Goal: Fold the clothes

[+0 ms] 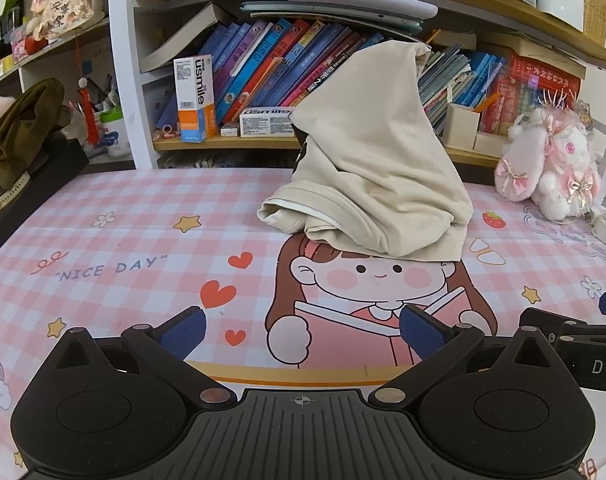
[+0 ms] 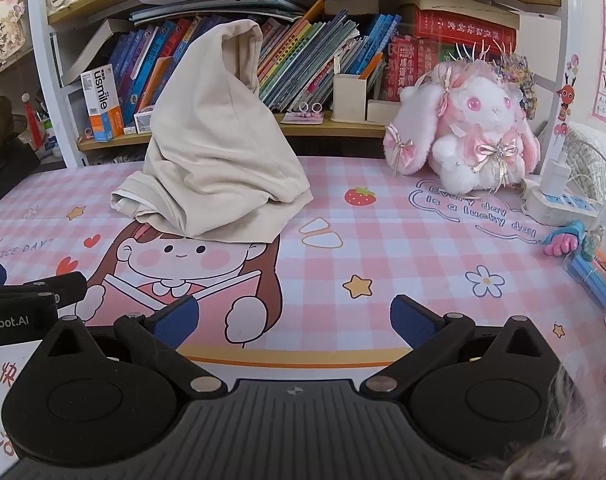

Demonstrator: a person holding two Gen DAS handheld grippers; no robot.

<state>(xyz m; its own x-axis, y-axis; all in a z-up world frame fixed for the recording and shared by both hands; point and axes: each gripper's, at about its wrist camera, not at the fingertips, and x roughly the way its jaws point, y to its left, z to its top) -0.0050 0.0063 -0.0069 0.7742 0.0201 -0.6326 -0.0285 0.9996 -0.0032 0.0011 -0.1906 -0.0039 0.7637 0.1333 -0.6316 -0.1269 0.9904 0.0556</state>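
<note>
A beige garment (image 1: 373, 168) stands heaped in a tall cone at the back of the desk, its top leaning against the bookshelf. In the right wrist view the same beige garment (image 2: 215, 148) sits left of centre, with a ribbed hem and a white lining showing at its lower left. My left gripper (image 1: 301, 324) hovers near the front edge, open, nothing between its blue pads. My right gripper (image 2: 295, 318) is open too and holds nothing. Both are well short of the garment. The right gripper's tip shows at the right edge of the left wrist view.
A pink checked desk mat (image 1: 123, 248) with a cartoon girl covers the desk. A bookshelf (image 1: 263, 144) runs along the back. A pink plush rabbit (image 2: 467, 132), a power strip (image 2: 559, 204) and small toys stand at the right. An olive cloth (image 1: 19, 136) lies at the far left.
</note>
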